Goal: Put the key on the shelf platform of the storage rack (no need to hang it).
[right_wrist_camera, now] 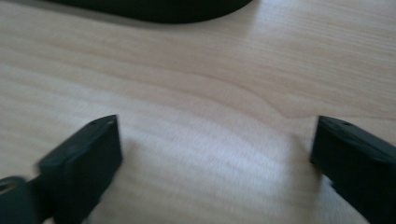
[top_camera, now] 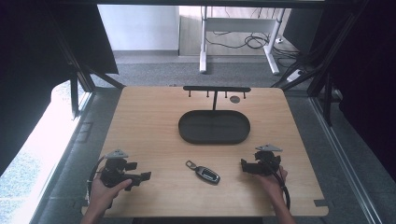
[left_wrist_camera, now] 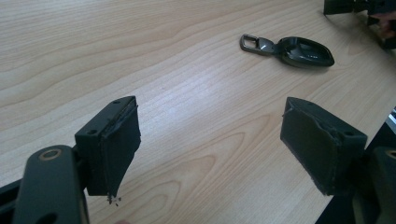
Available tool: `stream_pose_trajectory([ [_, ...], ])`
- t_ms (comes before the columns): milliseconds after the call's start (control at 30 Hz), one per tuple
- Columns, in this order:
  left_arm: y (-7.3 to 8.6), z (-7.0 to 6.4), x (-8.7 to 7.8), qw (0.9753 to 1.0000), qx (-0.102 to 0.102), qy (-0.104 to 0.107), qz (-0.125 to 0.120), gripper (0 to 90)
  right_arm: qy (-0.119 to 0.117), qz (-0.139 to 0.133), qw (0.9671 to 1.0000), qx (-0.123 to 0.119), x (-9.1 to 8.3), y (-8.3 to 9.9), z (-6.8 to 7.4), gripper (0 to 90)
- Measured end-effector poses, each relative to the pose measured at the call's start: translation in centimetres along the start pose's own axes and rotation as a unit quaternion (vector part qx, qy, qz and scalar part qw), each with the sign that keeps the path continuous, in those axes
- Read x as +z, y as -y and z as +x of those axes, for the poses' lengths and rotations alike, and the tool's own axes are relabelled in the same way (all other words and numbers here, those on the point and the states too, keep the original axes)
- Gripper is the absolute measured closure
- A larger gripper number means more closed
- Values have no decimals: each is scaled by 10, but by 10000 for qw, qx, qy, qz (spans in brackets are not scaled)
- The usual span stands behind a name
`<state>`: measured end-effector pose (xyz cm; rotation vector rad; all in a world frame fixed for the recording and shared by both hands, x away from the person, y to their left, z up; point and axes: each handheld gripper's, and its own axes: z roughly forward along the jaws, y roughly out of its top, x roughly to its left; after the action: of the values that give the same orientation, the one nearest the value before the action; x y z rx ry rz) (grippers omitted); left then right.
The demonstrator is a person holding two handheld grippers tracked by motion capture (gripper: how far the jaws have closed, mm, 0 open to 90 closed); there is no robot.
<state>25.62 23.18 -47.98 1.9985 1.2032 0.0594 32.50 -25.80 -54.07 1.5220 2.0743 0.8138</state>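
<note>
No readable branding anywhere, sadly. The car key fob [top_camera: 207,173] lies flat on the wooden surface [top_camera: 149,121], near edge, roughly centre, between the two grippers and touching neither. It's black with a metal loop at its left end; there might be a logo or buttons on its face, but in the left gripper view it's too dark and glossy to make out.

Left gripper [top_camera: 140,177] sits at the near left, held in a hand [top_camera: 105,189], jaws spread wide with nothing between them. The pads [left_wrist_camera: 119,151] look a bit frayed at the edges. Right gripper [top_camera: 246,166] is at the near right, also in a hand [top_camera: 273,179], jaws wide and empty too, bare wood between them in its own blurry view.

Farther back, centre, there's a black oval tray [top_camera: 214,127], and behind it a black T-shaped rack [top_camera: 216,88] with small pegs hanging down. A small dark round thing [top_camera: 235,99] sits by the rack; can't tell what it is. In the right gripper view the tray is cut off at the top.
</note>
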Motion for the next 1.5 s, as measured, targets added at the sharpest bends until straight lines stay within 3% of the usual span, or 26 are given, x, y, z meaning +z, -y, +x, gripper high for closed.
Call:
stream_pose_trajectory([
  [67, 1, 0, 0, 10000, 8, -13, 5, 203, -47, 137, 9999, -66, -6, -1, 0, 127],
  [200, 1, -3, -1, 10000, 22, -12, -3, 203, -276, 190, 9994, -95, -12, 0, -1, 145],
  [367, 1, -4, -2, 10000, 13, -21, -21, 203, -636, -108, 9975, -280, -33, -3, -2, 208],
  [433, 1, -3, -2, 10000, 2, -26, -25, 203, -694, -116, 9972, -267, -35, -5, -3, 211],
  [467, 1, -2, -3, 10000, -11, -31, -26, 203, -891, -111, 9958, -185, -38, -8, -4, 232],
  [533, 1, -1, -3, 10000, -22, -38, -28, 203, -1026, -98, 9945, -179, -40, -10, -3, 245],
  [867, 1, -4, -4, 10000, 6, -35, -43, 203, -969, -74, 9942, -469, -58, -25, -1, 262],
  [1033, 1, -4, -2, 10000, 5, -24, -16, 203, -1041, 36, 9924, -660, -72, -41, 8, 267],
  [1300, 1, -3, -4, 10000, -14, -29, -44, 203, -1158, 152, 9886, -954, -81, -56, 23, 270],
  [1500, 0, -5, -3, 10000, 18, -7, -22, 203, -1273, 216, 9861, -1043, -83, -66, 33, 274],
])
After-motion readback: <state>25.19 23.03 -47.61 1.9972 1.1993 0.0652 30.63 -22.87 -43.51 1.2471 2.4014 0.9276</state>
